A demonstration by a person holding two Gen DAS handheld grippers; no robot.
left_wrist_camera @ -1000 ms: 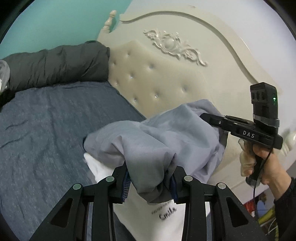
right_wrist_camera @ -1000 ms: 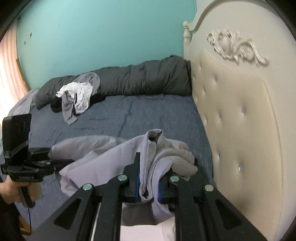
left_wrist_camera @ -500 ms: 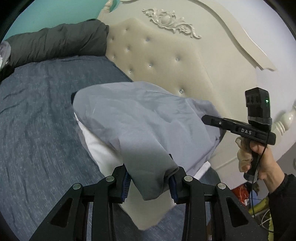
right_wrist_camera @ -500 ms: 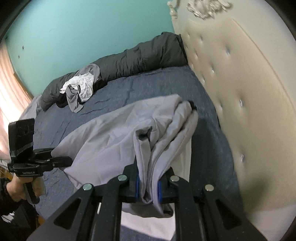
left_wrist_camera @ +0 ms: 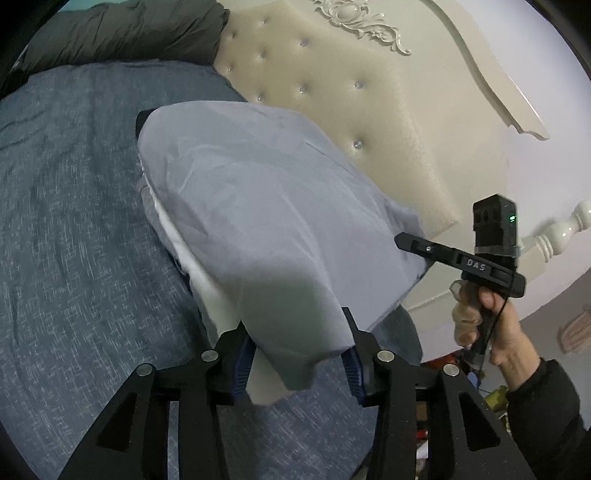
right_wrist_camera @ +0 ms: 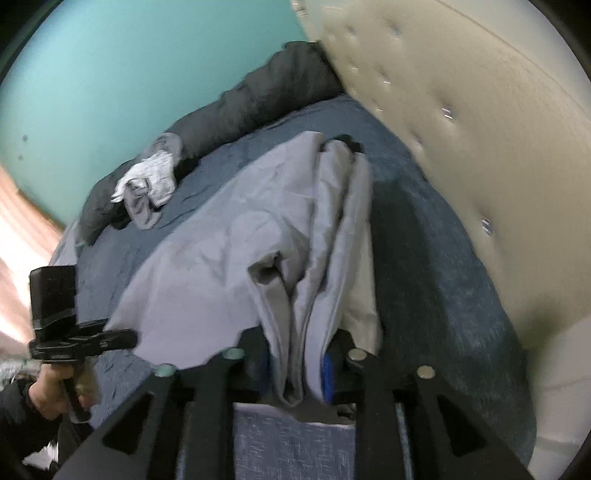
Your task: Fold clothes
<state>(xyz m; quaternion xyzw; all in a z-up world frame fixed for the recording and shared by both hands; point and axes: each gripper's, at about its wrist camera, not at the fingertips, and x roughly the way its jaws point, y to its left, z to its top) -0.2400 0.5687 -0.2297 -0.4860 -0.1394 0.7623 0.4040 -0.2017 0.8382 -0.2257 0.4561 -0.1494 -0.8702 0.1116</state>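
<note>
— Over on the left side, what's on the bed point(left_wrist_camera: 74, 258)?

— Blue-grey cover, with a dark duvet point(left_wrist_camera: 122, 33) rolled along the far edge and a small heap of clothes point(right_wrist_camera: 147, 184) against it. Nearer me, the grey garment point(left_wrist_camera: 258, 206) is spread flat over a white garment point(left_wrist_camera: 218, 295), close to the tufted headboard point(left_wrist_camera: 332, 92).

— And the left claw point(left_wrist_camera: 295, 354)?

— Its jaws have just been widening. The grey garment's near corner droops between them, but I see a sliver of white beside one pad, so it looks let go rather than pinched.

— Moving right?

— The right claw point(right_wrist_camera: 295, 373) sits at the garment's other near corner, on the headboard side, a person's hand point(left_wrist_camera: 495, 332) around its grip. Those jaws have just been widening too, and a bunched fold of grey cloth hangs between them. That view is blurred, so I can't tell whether the pads press it or merely flank it.

— So where's the garment resting?

— On the bed, atop the white one, just beside the headboard.
</note>
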